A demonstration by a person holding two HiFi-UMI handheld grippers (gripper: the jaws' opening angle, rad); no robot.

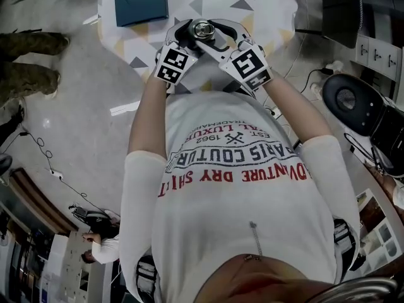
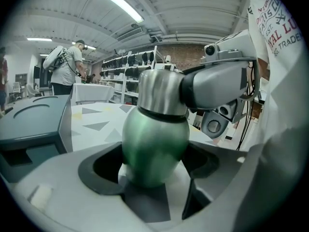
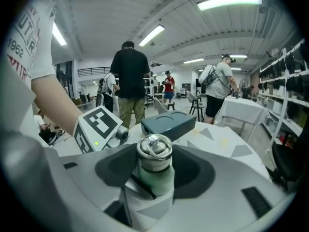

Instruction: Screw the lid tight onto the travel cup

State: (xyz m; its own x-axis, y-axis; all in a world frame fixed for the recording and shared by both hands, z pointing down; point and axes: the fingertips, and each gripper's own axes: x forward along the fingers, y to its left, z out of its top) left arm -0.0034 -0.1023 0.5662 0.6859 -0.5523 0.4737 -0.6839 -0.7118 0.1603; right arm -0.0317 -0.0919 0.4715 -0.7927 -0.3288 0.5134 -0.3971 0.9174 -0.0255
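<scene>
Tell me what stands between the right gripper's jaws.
The silver lid on the green travel cup, shown in the right gripper view.

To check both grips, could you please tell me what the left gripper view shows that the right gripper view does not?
Left gripper view only: the left gripper's jaws round the travel cup's green body, a right gripper finger against the lid's side. Right gripper view only: the ring on the lid's top, the left gripper's marker cube. Both: the lid, the teal box, the patterned table.
</scene>
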